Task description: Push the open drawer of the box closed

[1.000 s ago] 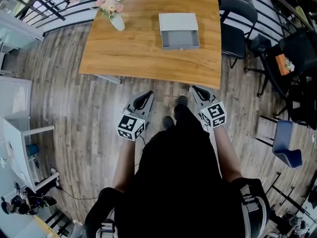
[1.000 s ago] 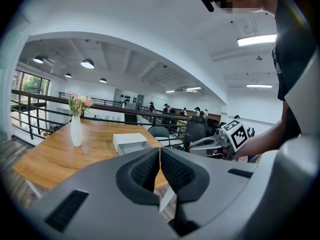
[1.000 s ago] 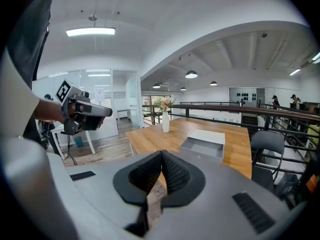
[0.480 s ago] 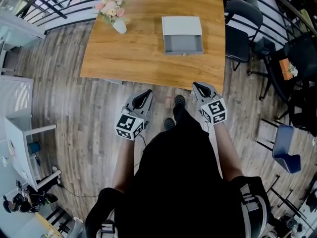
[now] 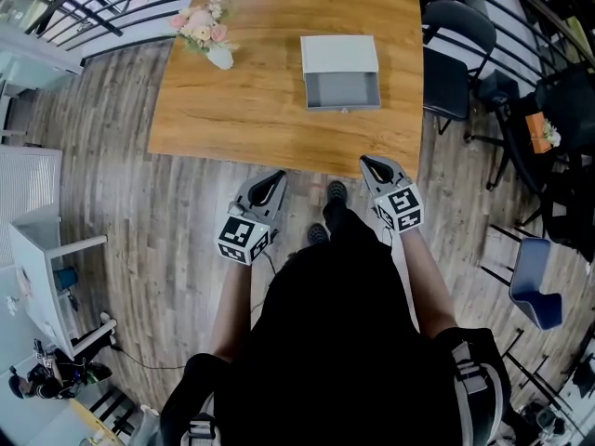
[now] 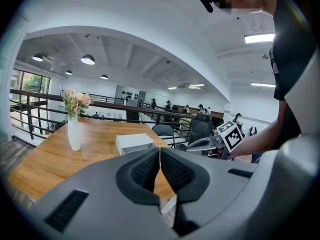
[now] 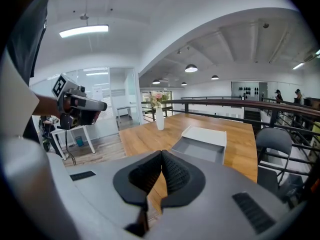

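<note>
A grey box (image 5: 339,54) lies on the wooden table (image 5: 251,110), right of centre, with its drawer (image 5: 343,91) pulled out toward me. The same box (image 7: 207,135) and its open drawer (image 7: 197,150) show in the right gripper view, and the box (image 6: 133,143) in the left gripper view. My left gripper (image 5: 276,178) and right gripper (image 5: 370,163) are both shut and empty. They hang over the floor just short of the table's near edge, well away from the drawer.
A white vase of pink flowers (image 5: 212,40) stands at the table's far left. Black chairs (image 5: 456,45) crowd the table's right side, with a blue chair (image 5: 535,282) further right. A railing (image 5: 102,7) runs behind the table. White furniture (image 5: 37,268) stands on the left.
The view has shifted slightly, bringing the table a little nearer. Both grippers stay shut and keep their place in front of me.
</note>
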Available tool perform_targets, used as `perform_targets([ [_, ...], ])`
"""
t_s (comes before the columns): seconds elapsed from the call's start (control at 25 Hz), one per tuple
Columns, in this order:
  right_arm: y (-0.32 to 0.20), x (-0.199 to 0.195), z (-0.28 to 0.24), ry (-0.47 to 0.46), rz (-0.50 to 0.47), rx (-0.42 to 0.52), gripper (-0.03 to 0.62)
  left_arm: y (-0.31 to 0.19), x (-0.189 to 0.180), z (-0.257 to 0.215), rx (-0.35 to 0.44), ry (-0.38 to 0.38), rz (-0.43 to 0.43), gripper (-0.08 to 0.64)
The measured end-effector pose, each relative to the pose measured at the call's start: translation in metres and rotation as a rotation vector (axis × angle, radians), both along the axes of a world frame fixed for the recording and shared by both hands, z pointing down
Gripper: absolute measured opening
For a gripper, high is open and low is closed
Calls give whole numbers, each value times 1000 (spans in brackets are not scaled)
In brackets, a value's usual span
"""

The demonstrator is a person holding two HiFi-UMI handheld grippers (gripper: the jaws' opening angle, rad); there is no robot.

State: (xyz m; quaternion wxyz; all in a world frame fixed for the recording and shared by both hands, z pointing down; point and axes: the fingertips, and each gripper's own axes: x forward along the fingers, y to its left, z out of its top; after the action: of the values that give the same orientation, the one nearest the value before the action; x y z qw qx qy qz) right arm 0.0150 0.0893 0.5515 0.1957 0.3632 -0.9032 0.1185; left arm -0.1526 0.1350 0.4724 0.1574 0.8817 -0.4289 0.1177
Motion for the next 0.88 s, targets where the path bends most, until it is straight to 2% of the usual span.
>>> perform_targets([
  [0.4, -55, 11, 10, 22, -41, -31, 15, -60, 14, -9, 13, 0, -32, 26],
  [0.88, -121, 21, 21, 3, -92, -51, 17, -114, 29, -7, -1, -35, -87, 26],
])
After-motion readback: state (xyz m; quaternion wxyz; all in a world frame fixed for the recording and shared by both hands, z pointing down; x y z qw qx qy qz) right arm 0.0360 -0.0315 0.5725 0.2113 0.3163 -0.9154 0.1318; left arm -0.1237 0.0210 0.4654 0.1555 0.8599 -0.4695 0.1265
